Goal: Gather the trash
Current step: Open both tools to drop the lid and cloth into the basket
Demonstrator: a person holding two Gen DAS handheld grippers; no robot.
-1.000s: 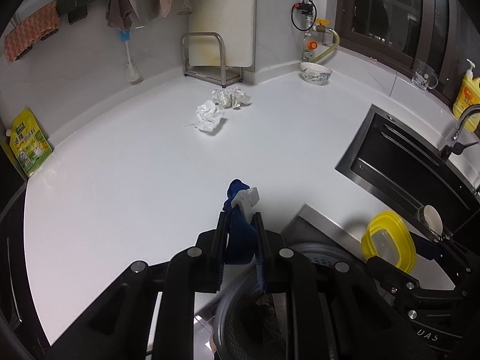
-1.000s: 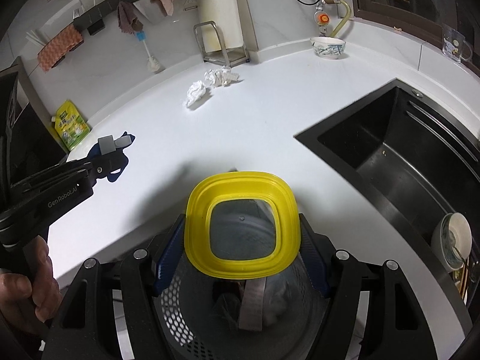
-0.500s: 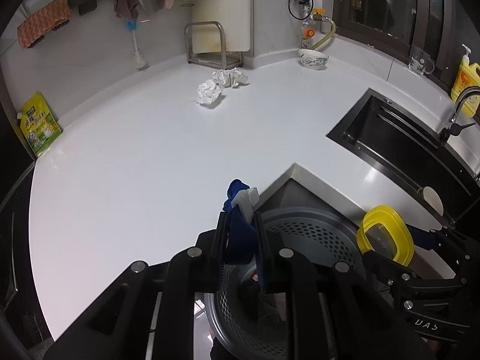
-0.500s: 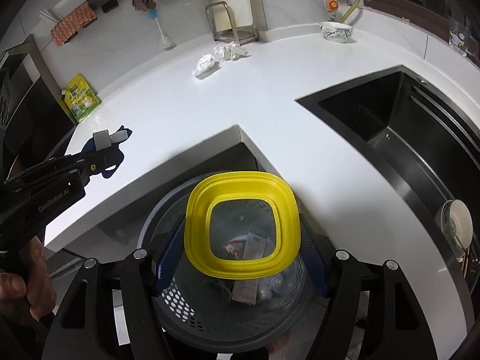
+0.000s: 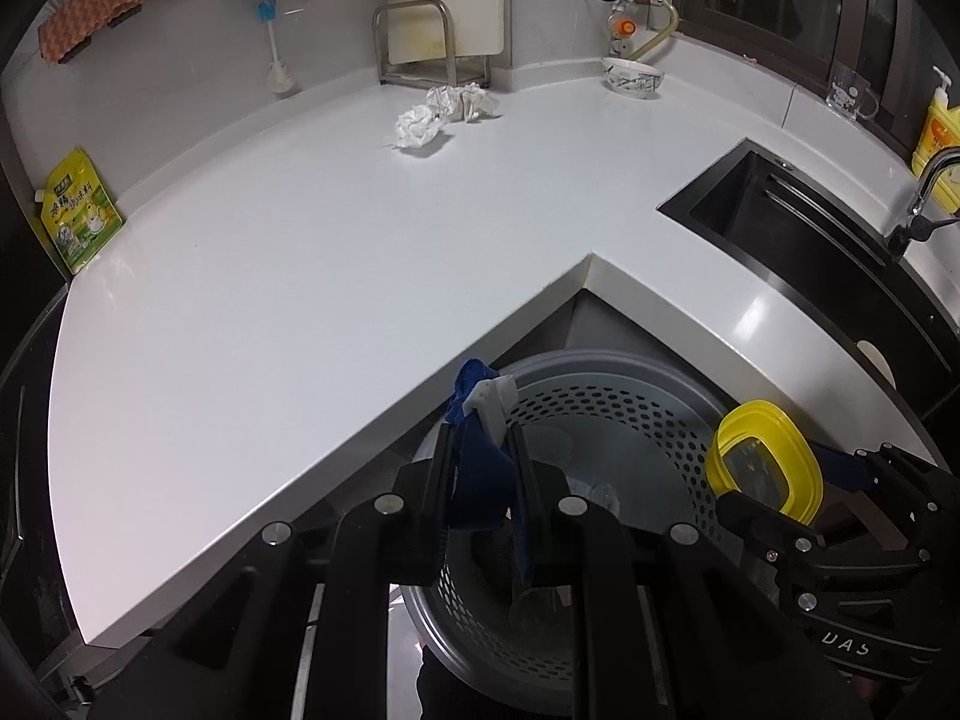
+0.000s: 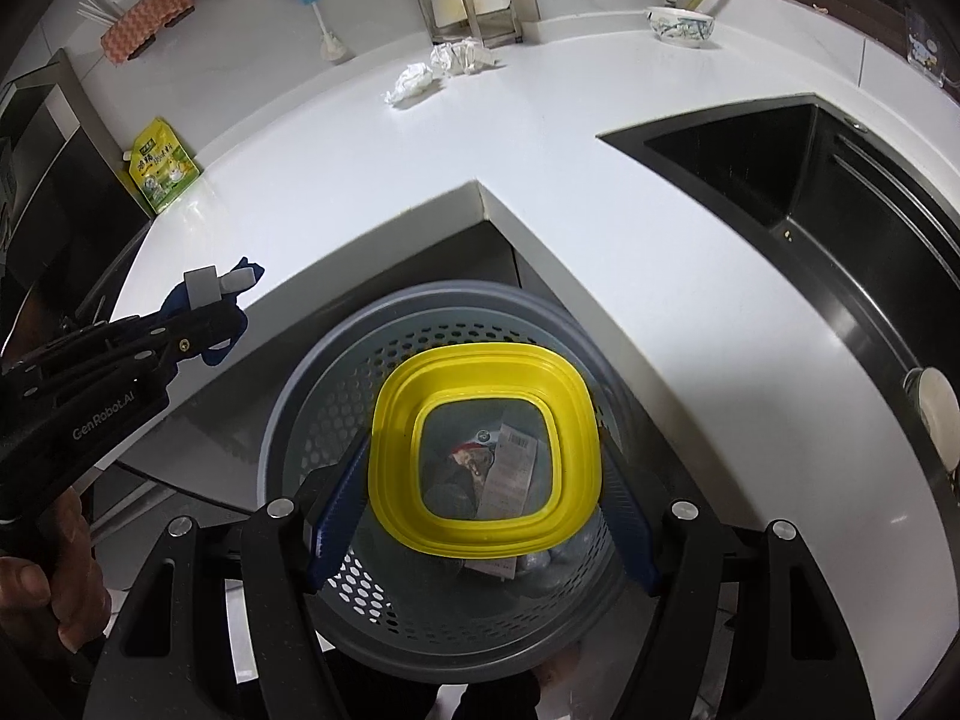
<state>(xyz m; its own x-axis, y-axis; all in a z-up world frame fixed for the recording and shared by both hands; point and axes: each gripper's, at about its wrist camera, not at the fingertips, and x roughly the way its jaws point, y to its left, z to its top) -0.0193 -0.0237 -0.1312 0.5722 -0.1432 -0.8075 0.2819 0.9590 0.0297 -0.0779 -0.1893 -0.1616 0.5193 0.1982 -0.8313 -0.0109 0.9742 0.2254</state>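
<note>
A grey perforated bin (image 5: 600, 363) (image 6: 420, 294) stands below the inner corner of the white counter (image 5: 300, 276), with wrappers and paper inside. My left gripper (image 5: 483, 435) (image 6: 210, 300) is shut on a dark blue scrap with a small white block (image 5: 495, 405), held over the bin's left rim. My right gripper (image 6: 486, 459) (image 5: 780, 498) is shut on a yellow-rimmed clear lid (image 6: 486, 360) (image 5: 762, 420), held flat above the bin's mouth. Two crumpled white papers (image 5: 417, 126) (image 6: 411, 81) lie at the back of the counter.
A black sink (image 5: 810, 240) with a faucet (image 5: 927, 192) is on the right. A patterned bowl (image 5: 633, 75), a metal rack (image 5: 420, 42), a green pouch (image 5: 78, 216), a yellow soap bottle (image 5: 936, 132) and a brush (image 5: 279, 66) line the back edge. A hand (image 6: 54, 588) grips the left tool.
Both grippers have drawn back from the counter and sunk toward the bin, which now fills much more of both views. Each keeps its hold.
</note>
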